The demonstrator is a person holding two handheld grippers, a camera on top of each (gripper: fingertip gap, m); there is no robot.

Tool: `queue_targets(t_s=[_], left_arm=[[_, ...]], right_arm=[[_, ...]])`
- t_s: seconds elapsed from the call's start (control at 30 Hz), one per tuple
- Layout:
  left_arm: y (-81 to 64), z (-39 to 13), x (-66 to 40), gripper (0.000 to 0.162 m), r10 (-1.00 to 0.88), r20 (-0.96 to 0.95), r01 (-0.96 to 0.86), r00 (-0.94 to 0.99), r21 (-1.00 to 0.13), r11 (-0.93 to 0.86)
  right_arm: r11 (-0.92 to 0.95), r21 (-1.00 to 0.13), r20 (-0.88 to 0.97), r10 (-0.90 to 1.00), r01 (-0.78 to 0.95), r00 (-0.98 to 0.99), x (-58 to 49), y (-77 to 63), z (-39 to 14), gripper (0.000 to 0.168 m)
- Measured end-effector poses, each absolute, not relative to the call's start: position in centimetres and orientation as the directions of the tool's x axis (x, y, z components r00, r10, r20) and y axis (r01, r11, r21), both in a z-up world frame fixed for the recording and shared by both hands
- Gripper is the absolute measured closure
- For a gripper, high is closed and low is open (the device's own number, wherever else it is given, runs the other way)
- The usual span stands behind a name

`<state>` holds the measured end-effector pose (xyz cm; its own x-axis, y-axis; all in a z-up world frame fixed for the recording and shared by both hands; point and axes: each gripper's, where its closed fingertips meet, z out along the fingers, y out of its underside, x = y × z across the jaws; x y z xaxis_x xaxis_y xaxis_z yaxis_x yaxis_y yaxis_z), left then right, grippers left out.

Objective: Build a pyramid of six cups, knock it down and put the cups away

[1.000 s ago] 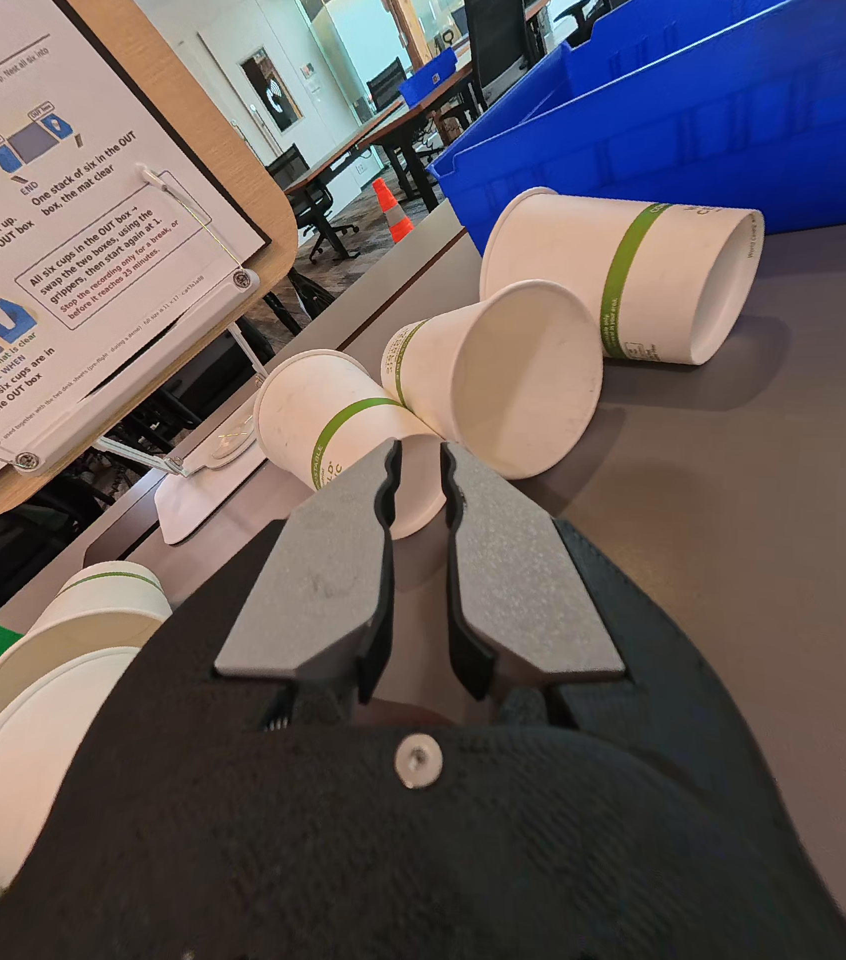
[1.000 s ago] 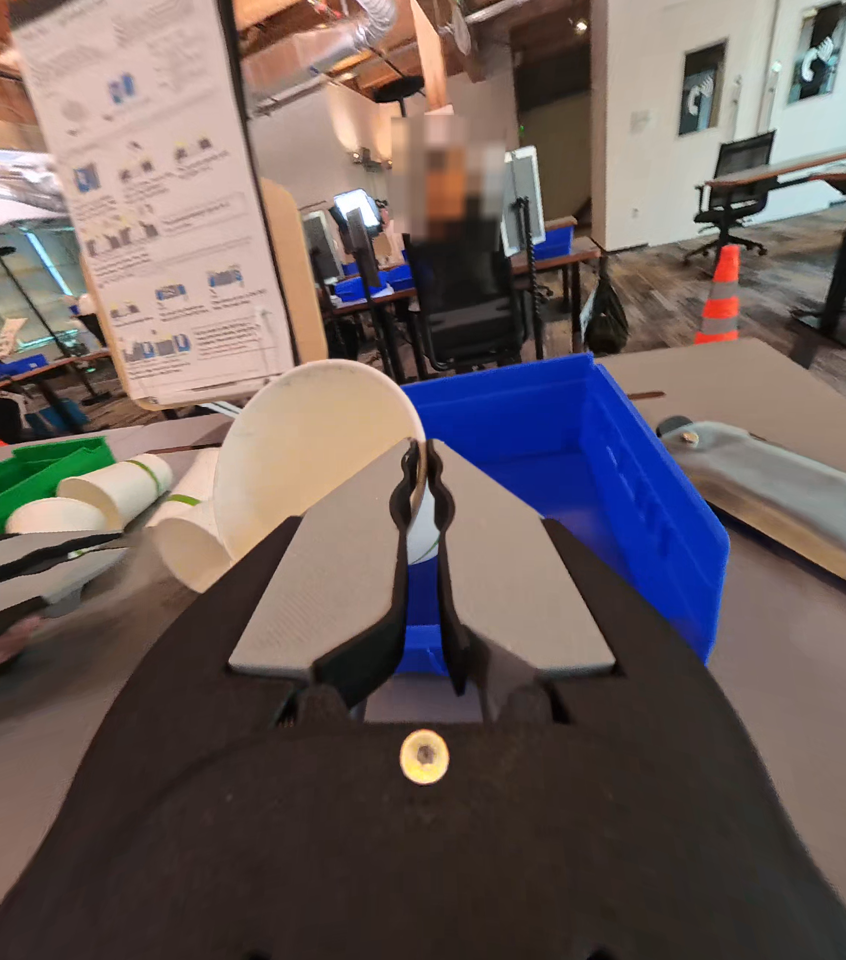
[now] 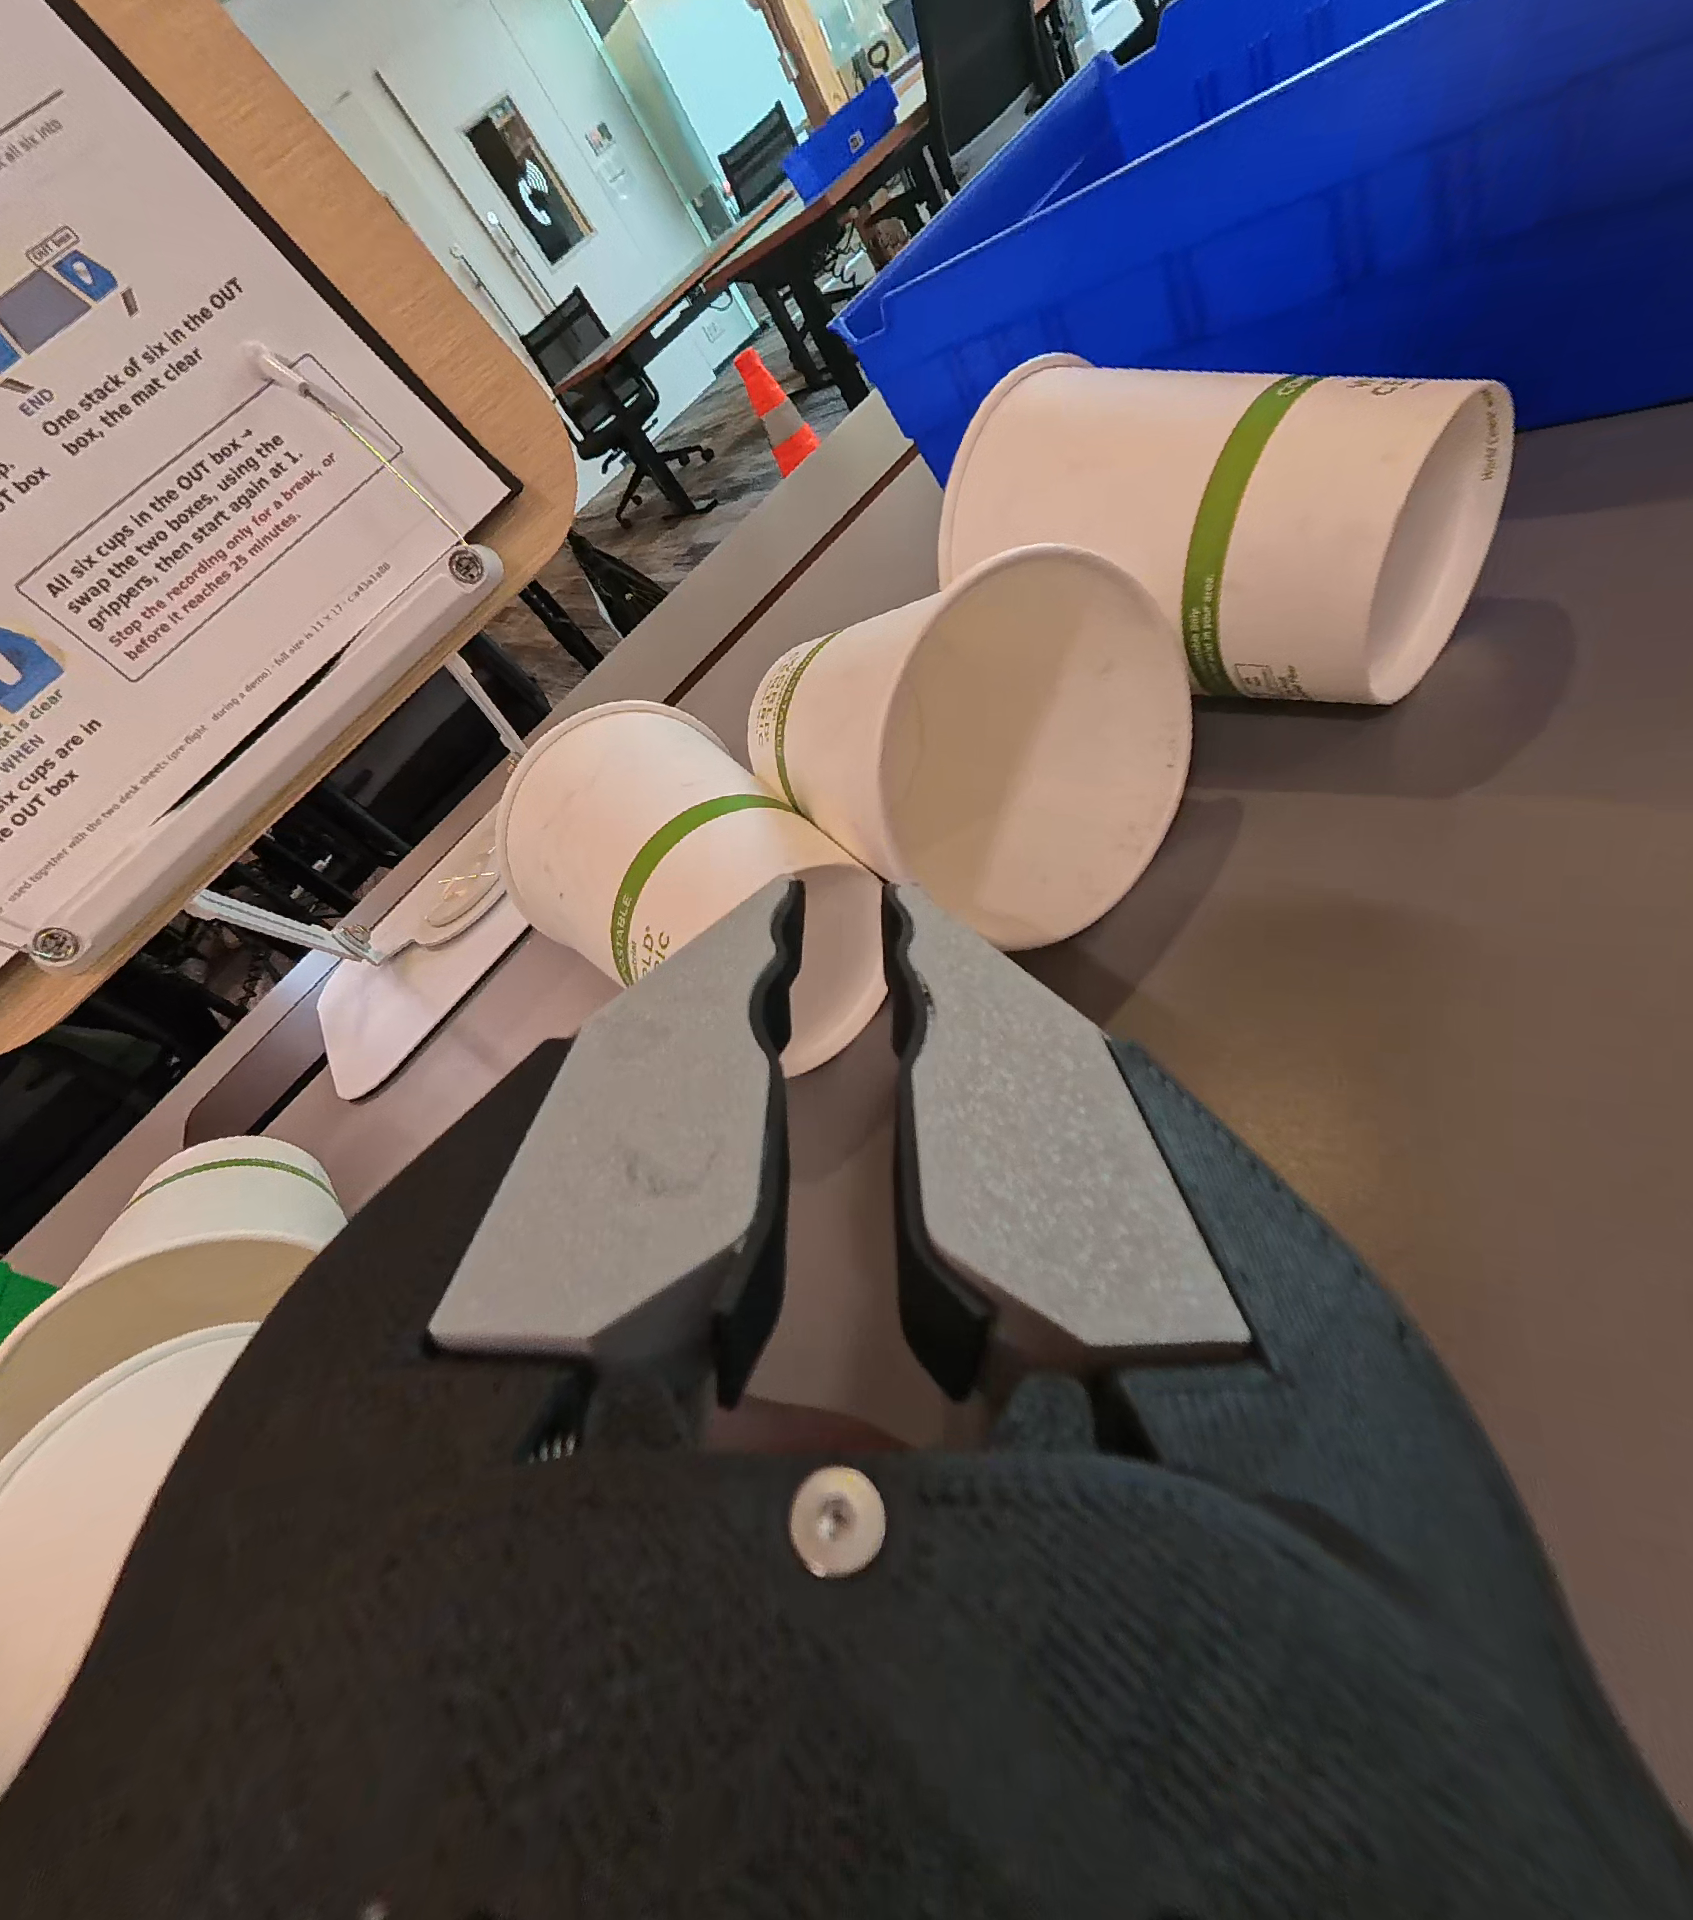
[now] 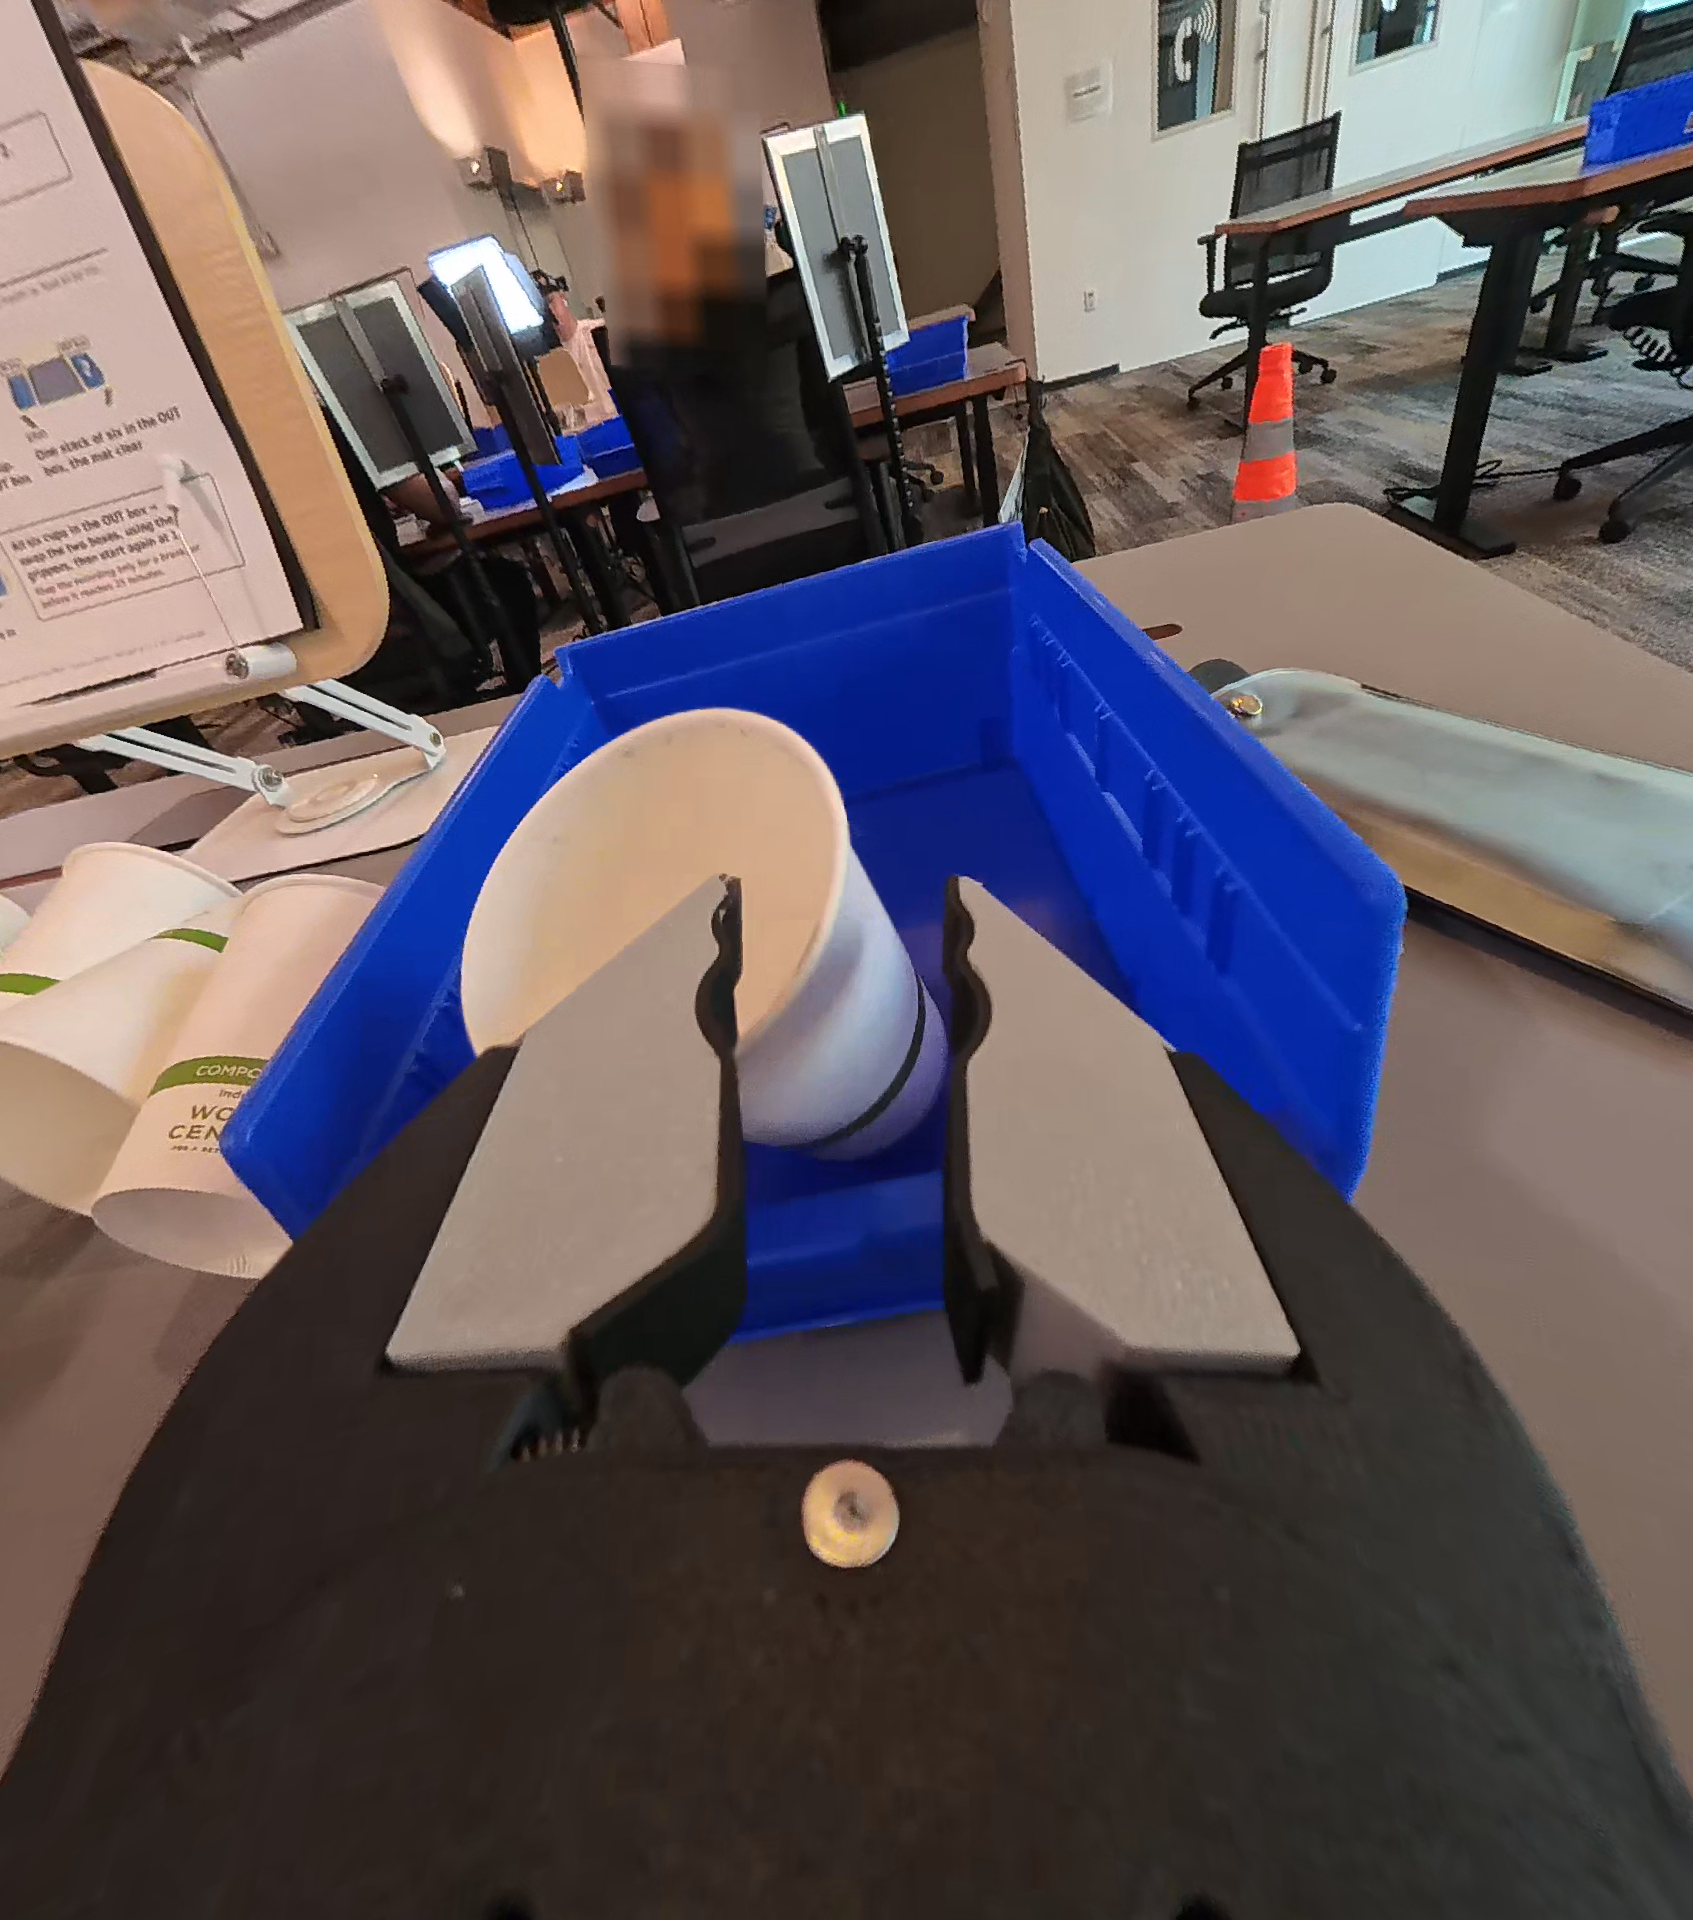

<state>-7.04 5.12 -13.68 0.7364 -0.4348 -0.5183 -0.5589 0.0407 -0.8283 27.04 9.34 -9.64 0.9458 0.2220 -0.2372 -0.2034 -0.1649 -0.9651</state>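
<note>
Now the right gripper (image 4: pixel 842 987) is standing open over a cup (image 4: pixel 717 914) leaning inside the blue box (image 4: pixel 1206 862). Left gripper (image 3: pixel 837 935), nearly closed and empty, is pointing at a fallen cup (image 3: pixel 634 831); grab rims gently, then nest each one.

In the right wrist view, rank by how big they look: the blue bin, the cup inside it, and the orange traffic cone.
1. Blue bin, largest.
2. Cup leaning inside it.
3. Orange traffic cone, smallest, though it stands far off on the floor, so its true size is unsure.
</note>
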Motion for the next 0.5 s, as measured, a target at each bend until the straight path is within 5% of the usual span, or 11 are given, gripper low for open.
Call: queue_targets(t_s=[0.5], left_arm=[[5.2, -13.7, -7.2, 0.15, -0.428, -0.516, -0.558, 0.742, -0.829, 0.031]], right_arm=[[-0.014, -0.97, -0.235, 0.323, -0.243, 0.917, 25.8, 7.2, -4.6, 0.136]])
